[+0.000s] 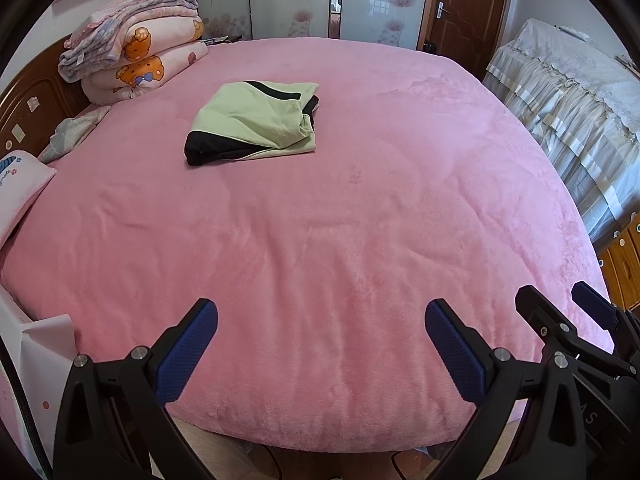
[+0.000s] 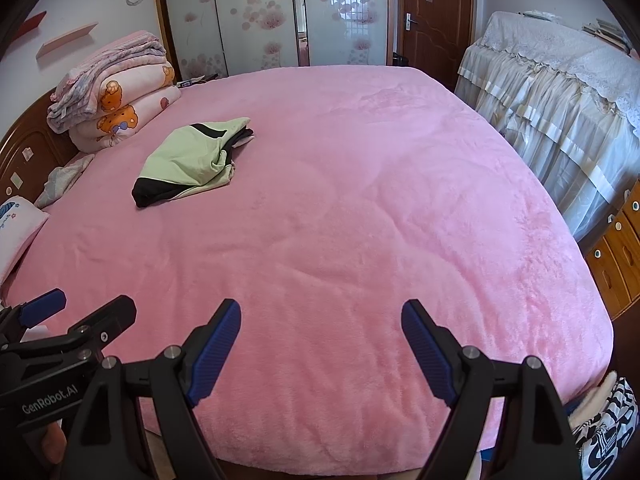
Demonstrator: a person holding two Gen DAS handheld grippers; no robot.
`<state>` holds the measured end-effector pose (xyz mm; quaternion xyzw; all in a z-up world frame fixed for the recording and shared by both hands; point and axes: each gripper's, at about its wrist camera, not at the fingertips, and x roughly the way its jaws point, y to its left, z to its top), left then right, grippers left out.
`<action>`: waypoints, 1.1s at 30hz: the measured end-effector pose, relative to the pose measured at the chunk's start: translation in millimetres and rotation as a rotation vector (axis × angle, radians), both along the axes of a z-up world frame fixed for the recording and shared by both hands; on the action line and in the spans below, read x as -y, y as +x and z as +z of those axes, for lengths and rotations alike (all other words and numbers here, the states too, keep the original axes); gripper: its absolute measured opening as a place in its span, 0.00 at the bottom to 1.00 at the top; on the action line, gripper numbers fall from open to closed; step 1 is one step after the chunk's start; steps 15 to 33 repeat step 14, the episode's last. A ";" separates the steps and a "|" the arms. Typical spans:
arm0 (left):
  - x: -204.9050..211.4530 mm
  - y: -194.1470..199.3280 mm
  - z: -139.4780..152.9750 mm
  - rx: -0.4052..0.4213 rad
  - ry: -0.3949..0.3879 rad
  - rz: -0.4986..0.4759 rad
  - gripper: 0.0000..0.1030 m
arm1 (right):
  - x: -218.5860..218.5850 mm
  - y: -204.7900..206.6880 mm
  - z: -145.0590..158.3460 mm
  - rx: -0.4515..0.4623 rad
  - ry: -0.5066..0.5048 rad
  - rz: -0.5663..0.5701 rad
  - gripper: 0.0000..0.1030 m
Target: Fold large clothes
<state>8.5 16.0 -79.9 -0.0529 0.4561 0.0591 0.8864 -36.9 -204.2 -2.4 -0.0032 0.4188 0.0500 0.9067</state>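
I hold my left gripper [image 1: 321, 334] and right gripper [image 2: 321, 334] wide, both empty, at the bed's [image 1: 360, 220] near edge. The folded garment [image 1: 256, 122] lies well beyond, toward the quilts; overreaching could rumple its 2 layers.

Left gripper [image 1: 321, 322] jaws spread wide, nothing between the blue pads [image 1: 188, 350]. Right gripper [image 2: 321, 322] same: wide apart, empty. Both held level, side by side, close together, each visible in the other's wrist view.
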 end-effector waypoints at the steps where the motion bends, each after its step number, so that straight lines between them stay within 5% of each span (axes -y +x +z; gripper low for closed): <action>1: 0.2 0.5 -0.6 -0.002 -0.001 0.000 0.99 | 1.2 -0.1 -1.1 -0.001 0.000 0.000 0.81; 33: 3.1 0.3 -3.3 -0.015 0.003 0.007 0.99 | 6.0 1.1 -4.2 -0.013 0.000 0.007 0.81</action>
